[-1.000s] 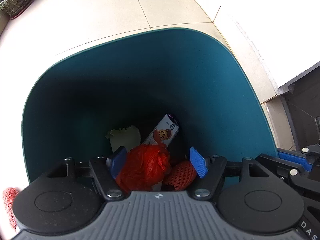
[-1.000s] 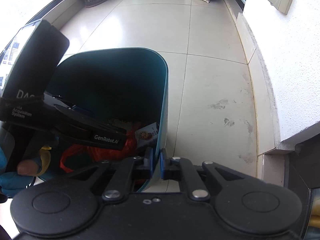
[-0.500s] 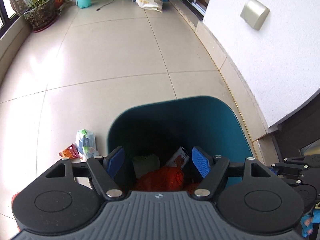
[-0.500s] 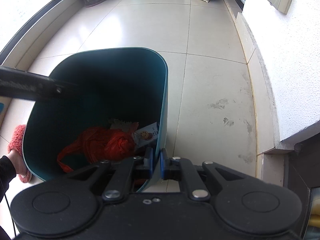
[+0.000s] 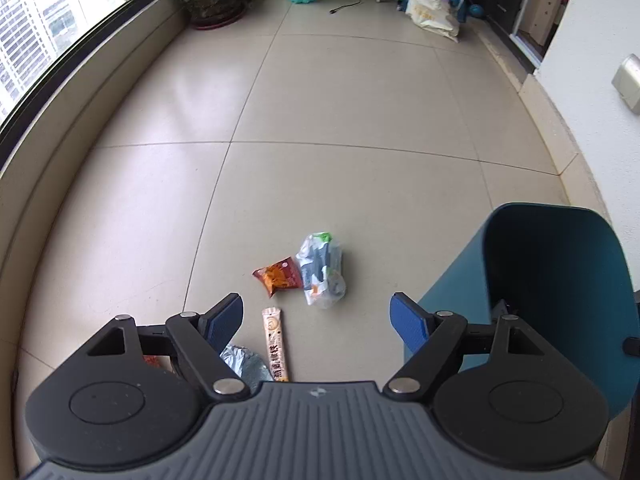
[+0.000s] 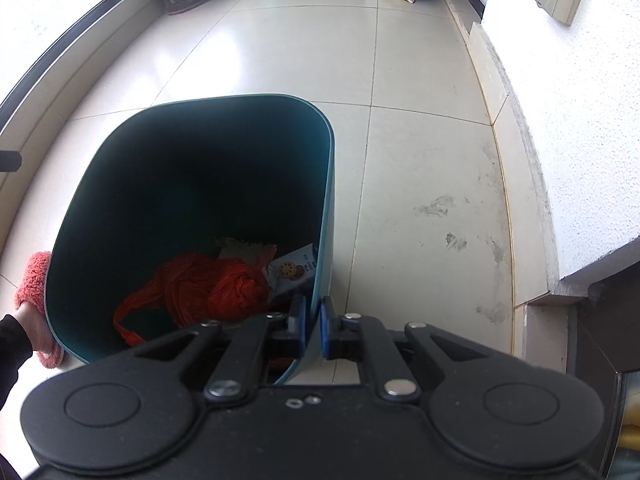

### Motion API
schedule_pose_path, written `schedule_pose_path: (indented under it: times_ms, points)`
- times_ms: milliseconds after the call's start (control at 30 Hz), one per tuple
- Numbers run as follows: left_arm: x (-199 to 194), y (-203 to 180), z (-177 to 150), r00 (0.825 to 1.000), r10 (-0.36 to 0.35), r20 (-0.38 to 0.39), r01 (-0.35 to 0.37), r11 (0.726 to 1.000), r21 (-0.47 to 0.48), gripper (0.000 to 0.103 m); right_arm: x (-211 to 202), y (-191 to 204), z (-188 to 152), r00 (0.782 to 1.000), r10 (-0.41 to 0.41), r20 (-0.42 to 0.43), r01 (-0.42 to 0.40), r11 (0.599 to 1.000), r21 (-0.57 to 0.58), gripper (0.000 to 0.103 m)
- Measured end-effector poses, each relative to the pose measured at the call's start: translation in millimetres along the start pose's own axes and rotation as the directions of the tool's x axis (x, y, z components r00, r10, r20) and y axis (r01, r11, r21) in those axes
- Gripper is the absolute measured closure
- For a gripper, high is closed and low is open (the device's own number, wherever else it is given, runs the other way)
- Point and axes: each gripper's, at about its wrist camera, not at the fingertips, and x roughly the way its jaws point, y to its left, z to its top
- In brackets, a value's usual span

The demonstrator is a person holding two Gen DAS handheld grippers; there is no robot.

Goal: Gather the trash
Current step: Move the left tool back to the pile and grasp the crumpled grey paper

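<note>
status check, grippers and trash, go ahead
Left gripper empty, jaws opening above floor litter. Right gripper shut on teal plastic bin wall. Long beige sachet nearest, orange snack packet beyond. Nothing in the way.

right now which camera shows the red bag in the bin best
The right wrist view: it looks down into the teal bin, where the red bag lies on the bottom beside a snack packet. The left wrist view shows only the bin's outer wall and upper inside, not the bag.

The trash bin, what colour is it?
The trash bin is dark teal, inside and out. It shows best in the right wrist view.
</note>
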Motion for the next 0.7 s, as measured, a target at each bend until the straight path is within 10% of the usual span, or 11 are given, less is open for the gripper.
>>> schedule_pose_path:
  times_ms: [300,700]
  points:
    - [127.3,75.2,-38.8,0.959,0.151,-0.240,-0.170,0.984,-0.059,0.023,7.2,-4.7,2.9,0.999,0.013,-0.030,-0.013,1.000,0.014,0.095]
    - [220.6,118.5,-101.4,0.876,0.119,-0.467,-0.190,0.976,-0.108,0.023,20.0,-0.9,5.0,0.997,0.000,-0.075,0.001,1.000,0.011,0.092]
